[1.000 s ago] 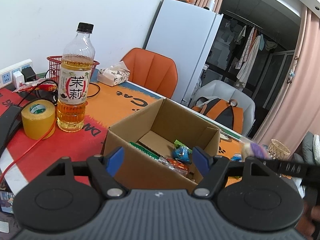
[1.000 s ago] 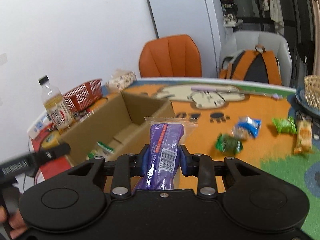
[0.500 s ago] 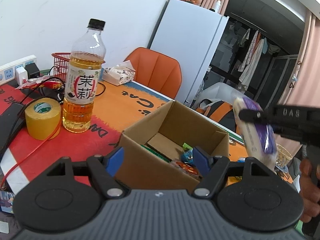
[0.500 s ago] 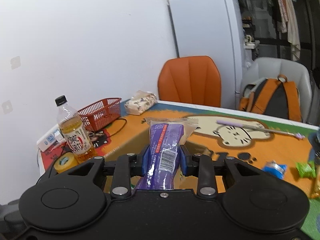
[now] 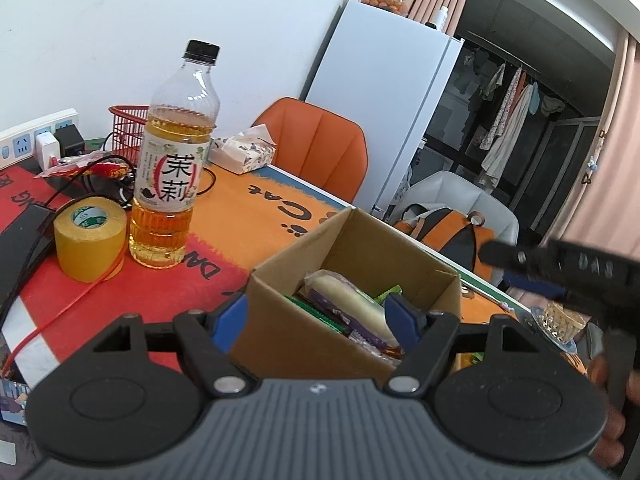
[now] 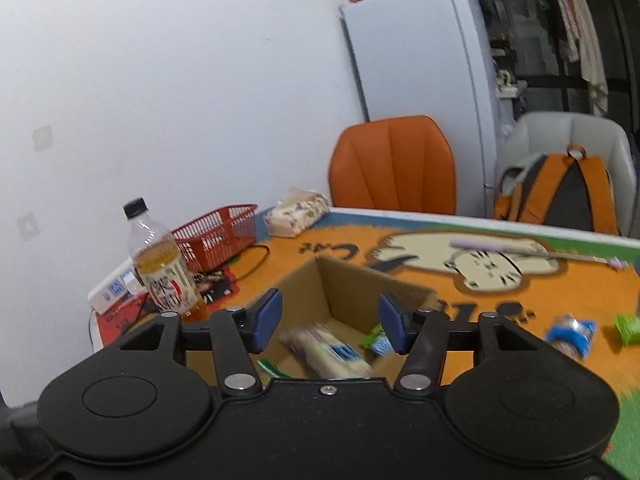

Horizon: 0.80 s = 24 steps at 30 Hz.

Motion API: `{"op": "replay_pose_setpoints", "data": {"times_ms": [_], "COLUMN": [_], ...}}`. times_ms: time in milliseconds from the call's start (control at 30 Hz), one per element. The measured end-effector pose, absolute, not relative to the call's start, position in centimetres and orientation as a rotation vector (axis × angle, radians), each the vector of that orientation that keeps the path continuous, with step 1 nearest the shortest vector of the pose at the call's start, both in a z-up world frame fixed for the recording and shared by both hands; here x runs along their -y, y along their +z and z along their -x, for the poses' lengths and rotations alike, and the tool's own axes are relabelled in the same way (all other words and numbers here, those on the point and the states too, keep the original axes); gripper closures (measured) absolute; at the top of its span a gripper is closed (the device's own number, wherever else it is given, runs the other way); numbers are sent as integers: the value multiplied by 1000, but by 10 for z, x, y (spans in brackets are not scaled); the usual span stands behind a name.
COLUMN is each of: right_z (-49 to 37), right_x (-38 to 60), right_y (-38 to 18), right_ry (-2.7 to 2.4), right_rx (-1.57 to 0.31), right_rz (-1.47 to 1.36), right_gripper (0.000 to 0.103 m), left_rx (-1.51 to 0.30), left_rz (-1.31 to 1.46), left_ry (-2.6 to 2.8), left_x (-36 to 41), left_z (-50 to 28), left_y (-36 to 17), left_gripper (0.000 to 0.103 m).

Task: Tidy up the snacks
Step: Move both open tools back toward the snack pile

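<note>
Right gripper (image 6: pixel 328 322), jaws just spread and empty, hung over the box (image 6: pixel 360 280) with the purple bar (image 6: pixel 326 350) dropped inside; left gripper (image 5: pixel 316 316) idled open; next, likely the blue packet (image 6: pixel 570 332) right.

Purple-white snack pack (image 5: pixel 352 304) lying slanted inside open cardboard box (image 5: pixel 400 256).

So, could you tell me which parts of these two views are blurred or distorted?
Left wrist view: right gripper smeared; tea bottle sharp; fridge leans from fisheye. Right wrist view: purple snack pack in the cardboard box blurred.
</note>
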State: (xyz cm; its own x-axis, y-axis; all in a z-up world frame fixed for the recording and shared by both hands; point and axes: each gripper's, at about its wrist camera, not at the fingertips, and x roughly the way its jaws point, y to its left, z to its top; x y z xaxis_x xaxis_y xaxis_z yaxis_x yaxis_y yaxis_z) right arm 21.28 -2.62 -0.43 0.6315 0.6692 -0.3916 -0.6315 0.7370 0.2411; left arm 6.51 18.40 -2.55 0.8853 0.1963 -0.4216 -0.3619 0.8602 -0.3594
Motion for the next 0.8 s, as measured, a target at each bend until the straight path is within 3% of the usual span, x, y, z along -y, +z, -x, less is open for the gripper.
{"op": "replay_pose_setpoints", "data": {"times_ms": [200,267,400,567,800], "right_z": [-208,-208,-207,-207,-210], "right_x": [60,74,97,128,176], "right_y": [-10,-10,-13,-17,-26], "right_ry": [683,666,622,571,477], "right_rx": [-484,-487,-492,-486,-502], "right_rz": [-89,-99,-113,-127,-160], "right_gripper": [26,22,0,0,0], "left_rx": [-383,-380,-382,-390,-393], "left_rz": [426,415,398,377,342], "left_ry": [268,258,231,200,142], "left_x": [-165,-156,-141,-120,-87], "left_z": [-70,-72,-76,-83,-95], "left_y": [-20,-18,-14,-10,-4], "left_gripper": [28,23,21,13,12]}}
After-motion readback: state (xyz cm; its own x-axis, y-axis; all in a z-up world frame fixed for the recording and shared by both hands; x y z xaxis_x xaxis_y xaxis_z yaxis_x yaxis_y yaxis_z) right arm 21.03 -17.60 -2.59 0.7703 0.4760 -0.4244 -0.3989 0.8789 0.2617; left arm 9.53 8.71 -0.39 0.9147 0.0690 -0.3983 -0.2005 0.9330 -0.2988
